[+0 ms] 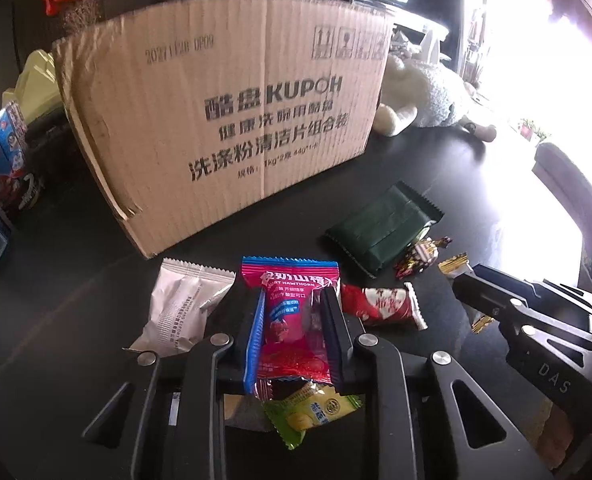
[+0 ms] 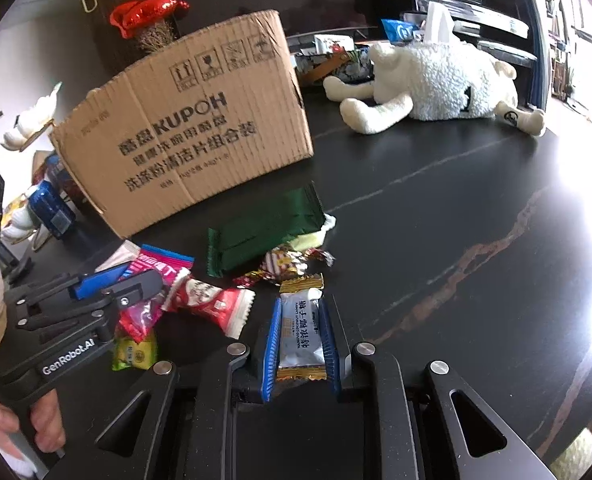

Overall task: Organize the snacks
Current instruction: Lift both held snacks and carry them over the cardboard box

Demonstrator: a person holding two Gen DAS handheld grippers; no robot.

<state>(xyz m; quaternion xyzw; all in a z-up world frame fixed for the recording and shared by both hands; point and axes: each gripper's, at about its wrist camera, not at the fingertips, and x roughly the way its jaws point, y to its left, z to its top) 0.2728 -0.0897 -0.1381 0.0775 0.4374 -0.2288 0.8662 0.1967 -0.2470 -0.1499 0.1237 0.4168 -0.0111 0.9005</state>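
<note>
left gripper is clamping the pink hawthorn snack packet and right gripper is pinching the white coconut candy, both lying in front of the cardboard box on the black table.

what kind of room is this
Probably a home living or dining room: a white plush sheep toy lies on the dark marble-look tabletop, beside a reused brown cardboard box and a tissue box.

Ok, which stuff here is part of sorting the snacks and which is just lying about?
Job: pink packet, coconut candy, red packet, green pack, silver pouch, yellow-green packet, box.

Lying about: plush sheep, red foil, blue cartons.
</note>
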